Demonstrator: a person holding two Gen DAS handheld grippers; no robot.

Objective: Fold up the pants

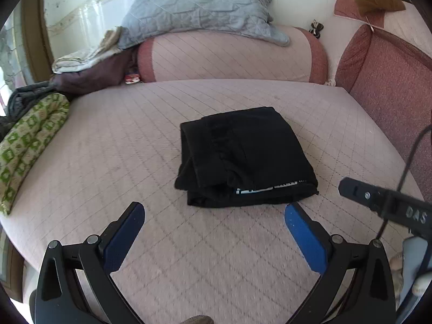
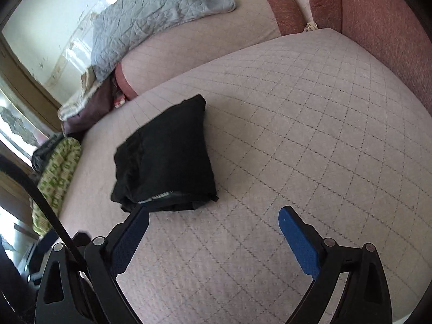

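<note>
pants (image 1: pixel 244 156): black, soft, limp, folded into a compact stack on the bed (image 1: pixel 108 148); best pinched at the near edge. left claw (image 1: pixel 213 216) and right claw (image 2: pixel 213 220) both spread, empty, just short of the pants.

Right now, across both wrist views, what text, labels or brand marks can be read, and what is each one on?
"DAS": pale letters on the black body of the right gripper, seen at the right edge of the left wrist view; the word may be cut off.
Light printed strip on the folded black pants, along the near edge: too small and blurred to read in either view.
Nothing else carries readable text.
</note>
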